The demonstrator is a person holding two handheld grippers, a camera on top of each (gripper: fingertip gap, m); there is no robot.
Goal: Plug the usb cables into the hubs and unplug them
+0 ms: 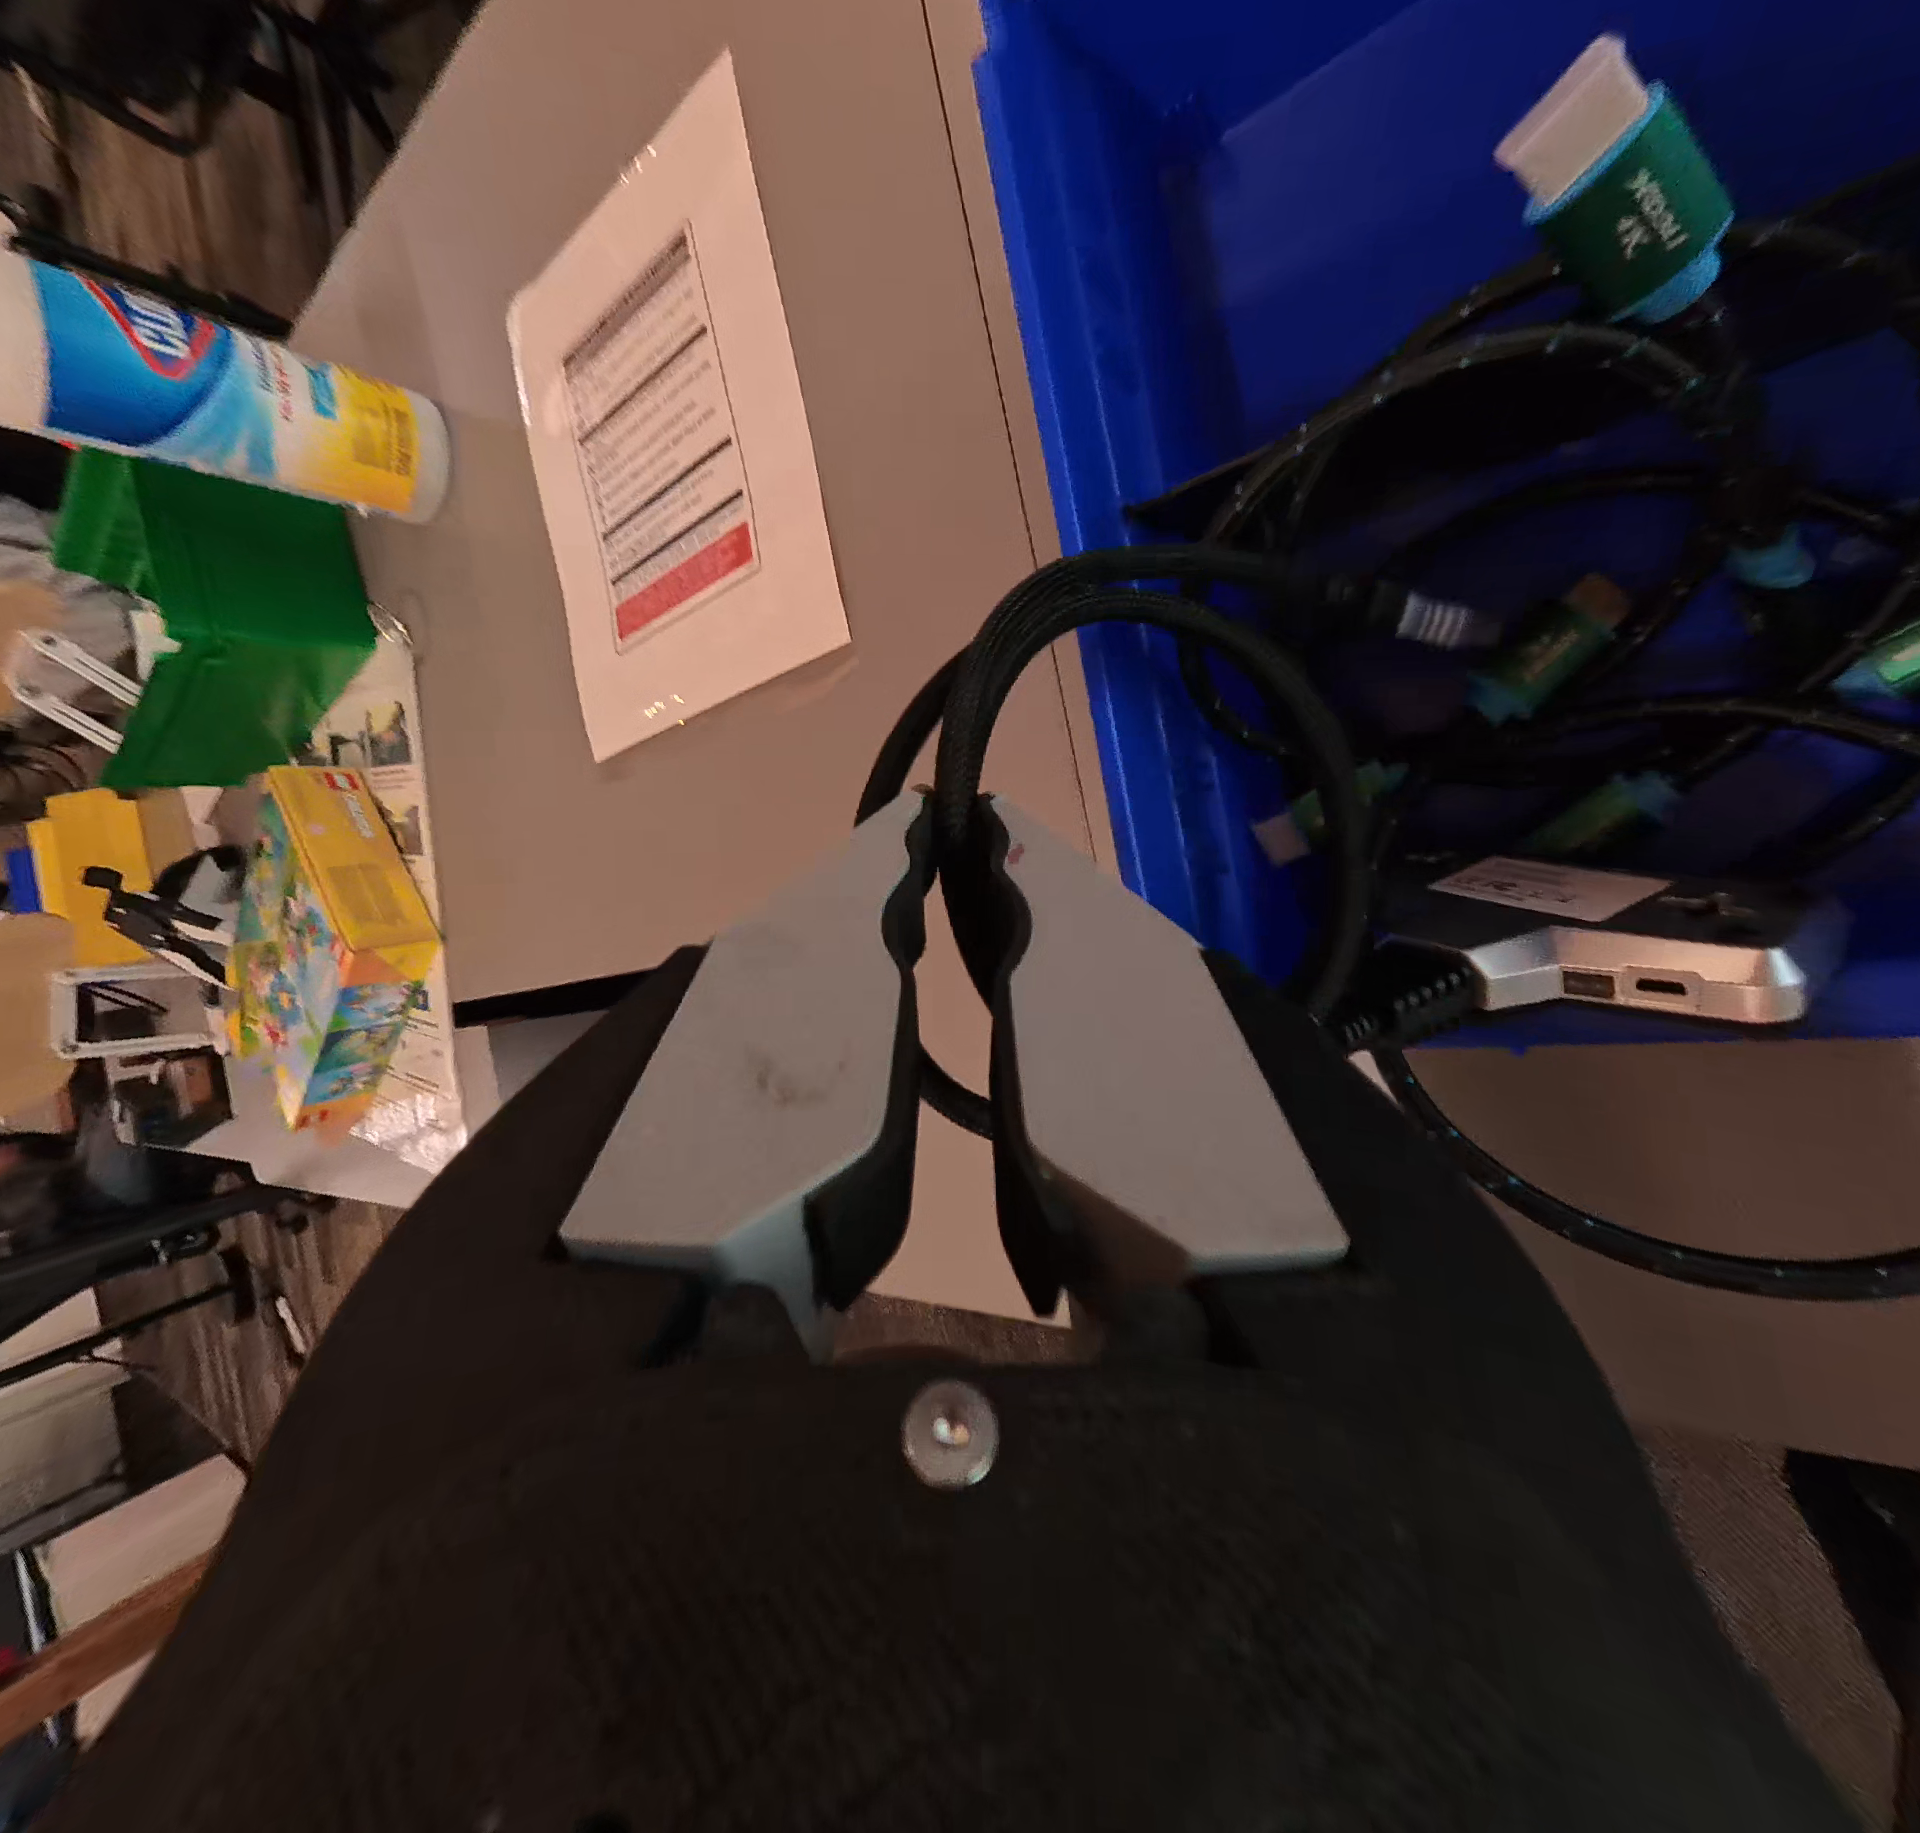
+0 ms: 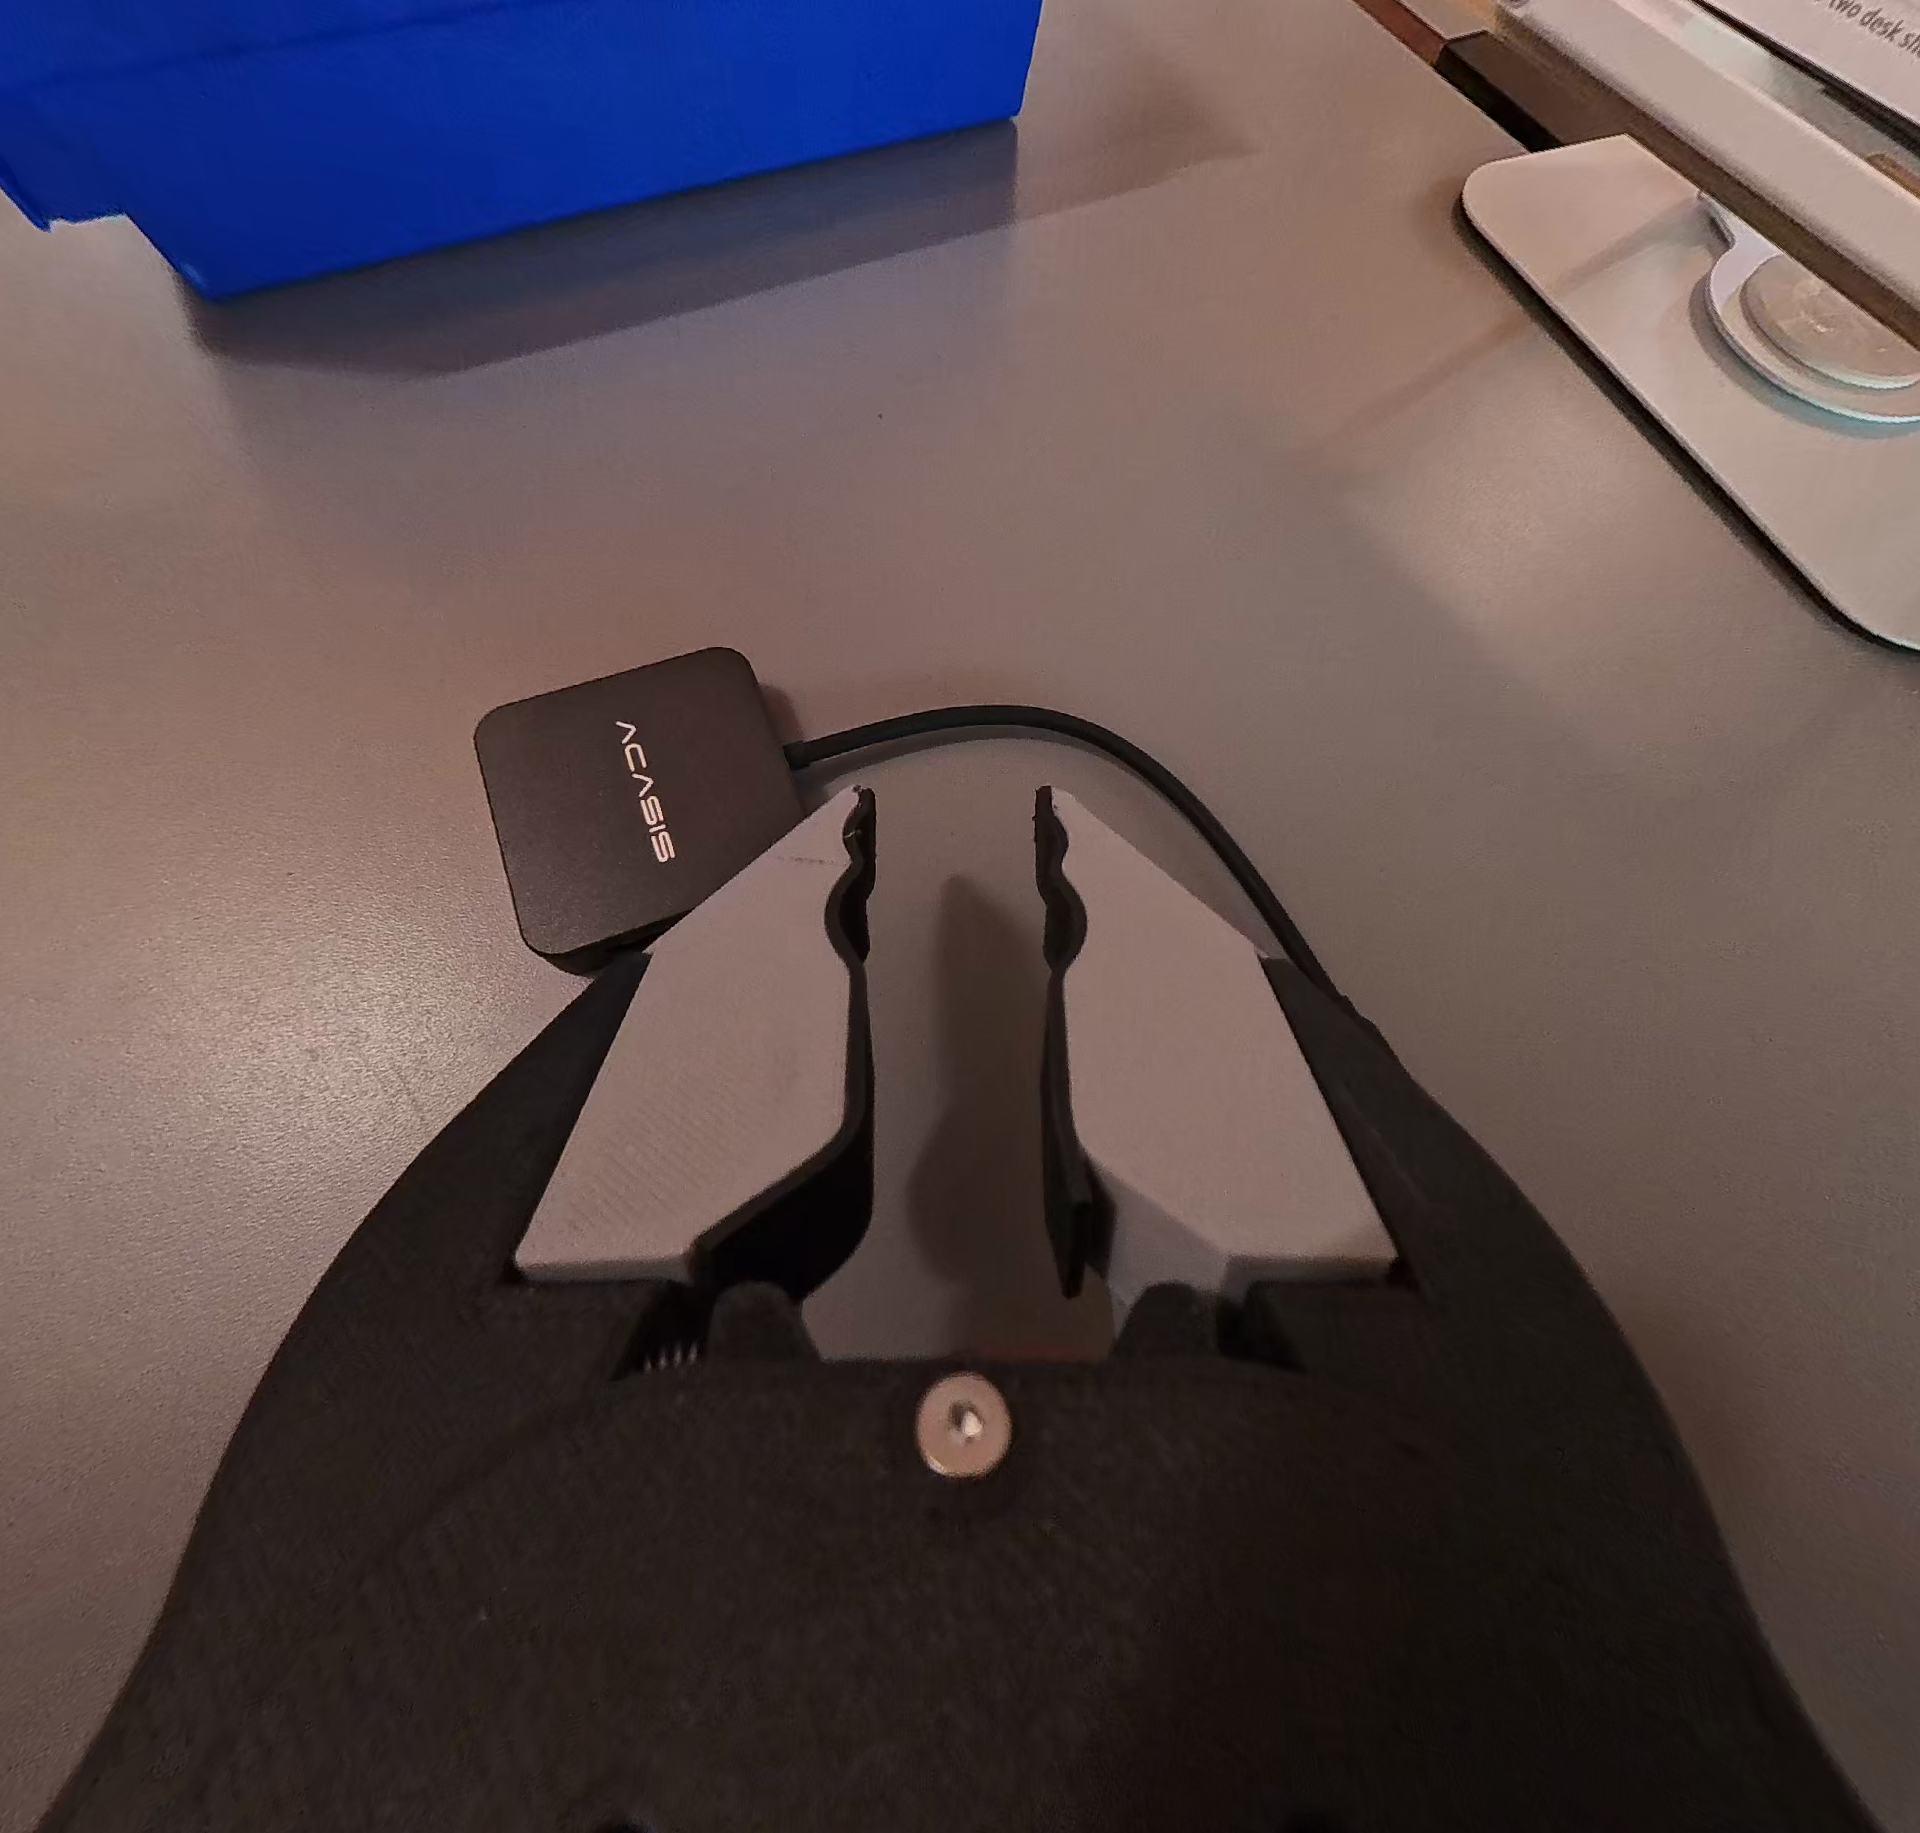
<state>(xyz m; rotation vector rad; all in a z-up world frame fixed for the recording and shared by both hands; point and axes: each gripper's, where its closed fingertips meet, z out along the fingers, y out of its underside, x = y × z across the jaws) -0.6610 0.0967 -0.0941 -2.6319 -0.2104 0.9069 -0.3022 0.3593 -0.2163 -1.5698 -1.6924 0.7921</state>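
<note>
left: my left gripper [image 1: 951, 817] clamps the black braided cable [image 1: 1049, 620], looping right into the blue bin [image 1: 1091, 433]
right: my right gripper [image 2: 956, 817] parted, empty; black hub [image 2: 634, 807] just left of tips, on the table [image 2: 1039, 536]

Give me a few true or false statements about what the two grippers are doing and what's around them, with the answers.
1. The left gripper is shut on a black braided cable. True.
2. The right gripper grips the black square device. False: its jaws stand open with nothing between them; the device lies beside its left finger.
3. The blue bin holds a tangle of cables. True.
4. The printed sheet lies inside the bin. False: it lies on the grey table beside it.
</note>
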